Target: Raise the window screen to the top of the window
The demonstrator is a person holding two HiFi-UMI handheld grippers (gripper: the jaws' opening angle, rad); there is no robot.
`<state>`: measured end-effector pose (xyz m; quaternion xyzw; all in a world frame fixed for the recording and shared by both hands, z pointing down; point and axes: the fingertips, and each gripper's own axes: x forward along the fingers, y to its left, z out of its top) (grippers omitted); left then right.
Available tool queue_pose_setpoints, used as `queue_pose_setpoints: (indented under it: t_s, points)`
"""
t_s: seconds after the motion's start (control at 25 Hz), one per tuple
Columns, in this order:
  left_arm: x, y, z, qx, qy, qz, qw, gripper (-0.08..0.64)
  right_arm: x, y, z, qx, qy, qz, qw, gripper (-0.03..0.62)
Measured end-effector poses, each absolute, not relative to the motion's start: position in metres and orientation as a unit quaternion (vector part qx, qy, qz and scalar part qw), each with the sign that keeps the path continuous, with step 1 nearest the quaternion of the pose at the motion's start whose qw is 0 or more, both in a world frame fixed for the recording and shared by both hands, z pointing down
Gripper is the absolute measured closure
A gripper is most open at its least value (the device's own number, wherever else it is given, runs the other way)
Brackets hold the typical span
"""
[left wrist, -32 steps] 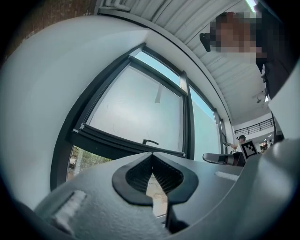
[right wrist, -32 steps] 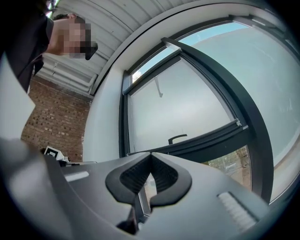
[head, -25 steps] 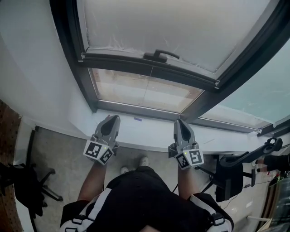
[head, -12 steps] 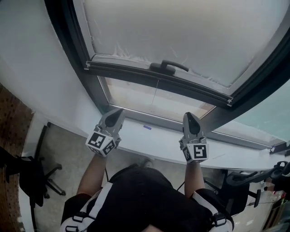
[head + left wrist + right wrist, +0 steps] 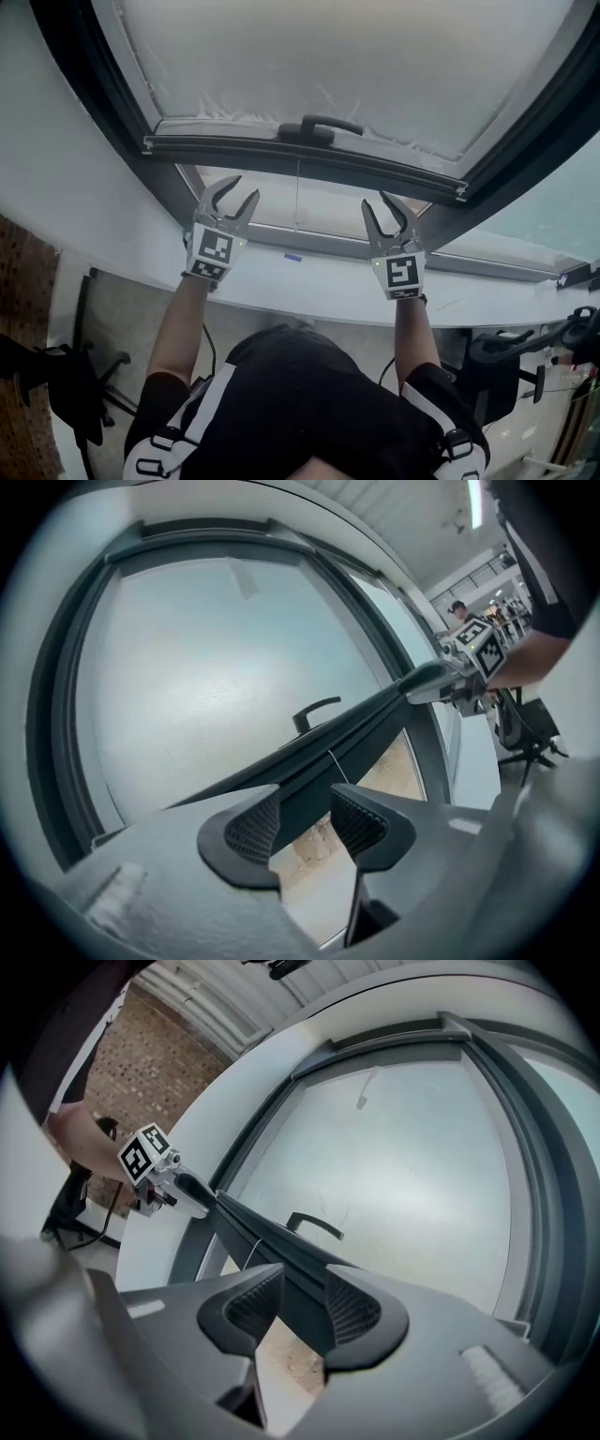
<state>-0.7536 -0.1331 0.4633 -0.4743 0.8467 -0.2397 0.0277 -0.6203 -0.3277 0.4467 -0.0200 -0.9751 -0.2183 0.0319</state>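
Note:
The window screen [image 5: 328, 66] is a pale mesh panel whose dark bottom bar [image 5: 309, 157] carries a black handle [image 5: 309, 127]. It hangs partway up the window, leaving a gap of bare glass below. My left gripper [image 5: 234, 195] is just under the bar's left part. Its jaws have just been opening and stand wide, nothing between them. My right gripper [image 5: 390, 208] is under the bar's right part, its jaws also opening and empty. In the left gripper view the bar [image 5: 356, 728] runs beyond my left gripper [image 5: 292, 822]. The right gripper view shows the bar [image 5: 272, 1241] past my right gripper [image 5: 302, 1302].
A thin cord [image 5: 297, 192] hangs from the bar's middle. The white sill [image 5: 319, 277] lies below both grippers, with the dark window frame [image 5: 141, 169] at left. Office chairs stand on the floor at right [image 5: 506, 361] and left [image 5: 66, 375].
Both grippers rose from the sill up to just under the screen's bar. Each rolled so its marker cube faces the head camera, and both went from shut to open.

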Motion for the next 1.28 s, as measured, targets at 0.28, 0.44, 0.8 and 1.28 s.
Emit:
queue_pose_setpoints:
  t_s: [0.28, 0.44, 0.8, 1.28]
  points:
    - [-0.763, -0.169, 0.47, -0.503, 0.781, -0.367, 0.055, 0.379, -0.644, -0.317, 0.447, -0.027, -0.963, -0.261, 0.067, 0.399]
    - [-0.771, -0.185, 0.471, -0.476, 0.727, -0.485, 0.101, 0.38, -0.663, -0.312, 0.46, -0.033, -0.927, -0.354, 0.119, 0.347]
    - [-0.793, -0.2, 0.483, -0.442, 0.691, -0.563, 0.106, 0.38, -0.692, -0.327, 0.503, -0.027, -0.842, -0.494, 0.217, 0.327]
    - [-0.795, -0.201, 0.49, -0.445, 0.659, -0.6, 0.091, 0.382, -0.7, -0.325, 0.502, -0.017, -0.828, -0.513, 0.225, 0.329]
